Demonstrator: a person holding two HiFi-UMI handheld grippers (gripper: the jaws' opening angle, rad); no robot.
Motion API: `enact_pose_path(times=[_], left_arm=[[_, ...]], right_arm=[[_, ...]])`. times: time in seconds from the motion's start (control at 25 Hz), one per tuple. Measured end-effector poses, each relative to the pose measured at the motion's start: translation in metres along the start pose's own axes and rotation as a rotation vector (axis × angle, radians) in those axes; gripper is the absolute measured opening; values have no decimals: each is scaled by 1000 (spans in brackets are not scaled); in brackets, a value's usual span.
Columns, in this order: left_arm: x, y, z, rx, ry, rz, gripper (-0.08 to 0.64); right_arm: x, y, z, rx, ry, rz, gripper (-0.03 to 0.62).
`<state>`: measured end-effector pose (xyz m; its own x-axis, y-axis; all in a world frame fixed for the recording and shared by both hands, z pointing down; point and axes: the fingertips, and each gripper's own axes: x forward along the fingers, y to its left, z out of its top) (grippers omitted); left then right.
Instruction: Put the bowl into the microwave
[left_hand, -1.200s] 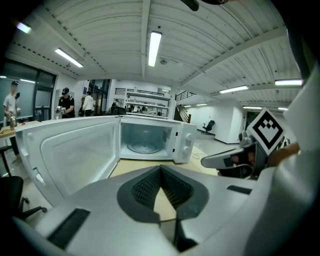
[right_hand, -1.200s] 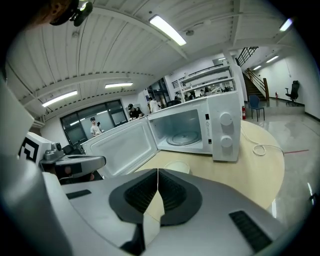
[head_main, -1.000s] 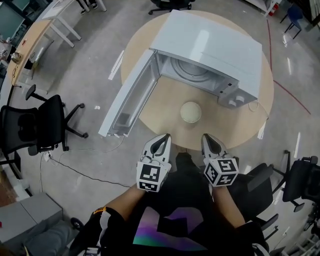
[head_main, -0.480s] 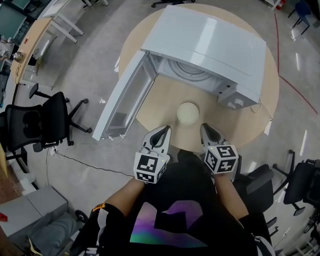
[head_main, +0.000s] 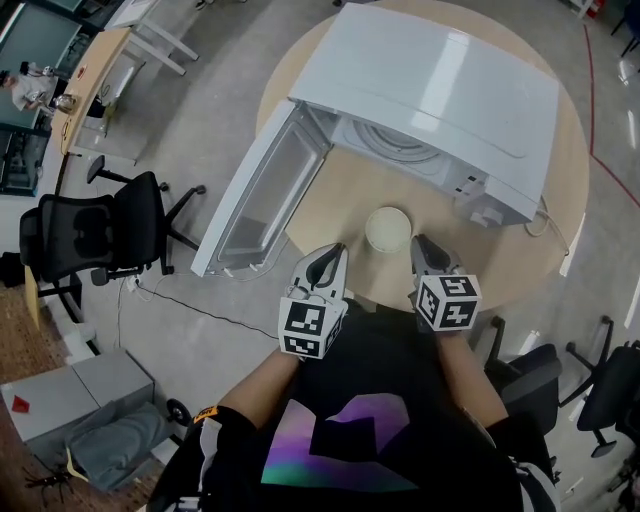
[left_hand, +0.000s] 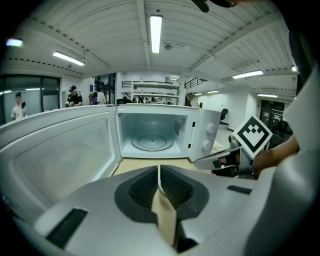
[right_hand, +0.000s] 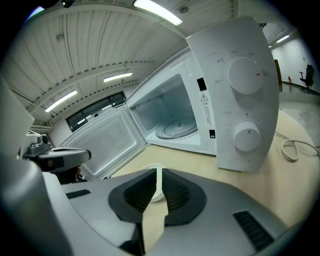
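A pale, cream bowl (head_main: 388, 229) sits on the round wooden table (head_main: 520, 265), just in front of the white microwave (head_main: 440, 80). The microwave door (head_main: 262, 198) hangs open to the left, showing the glass turntable (left_hand: 149, 143). My left gripper (head_main: 327, 256) is at the table's near edge, left of the bowl, jaws shut and empty. My right gripper (head_main: 423, 246) is just right of the bowl, also shut and empty. In the right gripper view the bowl (right_hand: 151, 167) peeks over the shut right gripper (right_hand: 161, 171). The left gripper (left_hand: 159, 168) points at the open cavity.
A white cable (right_hand: 292, 148) lies on the table right of the microwave's dial panel (right_hand: 243, 90). Black office chairs (head_main: 95, 235) stand on the floor at left and at lower right. Grey boxes (head_main: 60, 400) sit at bottom left.
Both grippers have come forward to the table's near edge and now flank the bowl. The bowl and microwave have not moved on the table.
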<state>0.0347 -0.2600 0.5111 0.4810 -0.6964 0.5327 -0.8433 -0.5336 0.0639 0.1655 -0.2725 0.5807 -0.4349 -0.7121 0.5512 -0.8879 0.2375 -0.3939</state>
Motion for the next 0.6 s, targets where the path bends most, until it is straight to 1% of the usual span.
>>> enact_pose_path(times=[0.12, 0.2, 0.4, 0.48, 0.6], left_arm=[[5, -4, -4, 6, 22, 13, 46], [6, -4, -8, 1, 37, 21, 46], [17, 0, -21, -12, 69, 26, 46], [22, 1, -23, -5, 76, 14, 46], [26, 6, -19, 7, 79, 6, 46]], right_arm=[[6, -5, -4, 1, 19, 21, 26], [10, -6, -7, 14, 35, 38, 61], [22, -5, -16, 37, 63, 56, 66], [26, -7, -17, 64, 68, 59, 66], [30, -10, -19, 140, 76, 66, 66]])
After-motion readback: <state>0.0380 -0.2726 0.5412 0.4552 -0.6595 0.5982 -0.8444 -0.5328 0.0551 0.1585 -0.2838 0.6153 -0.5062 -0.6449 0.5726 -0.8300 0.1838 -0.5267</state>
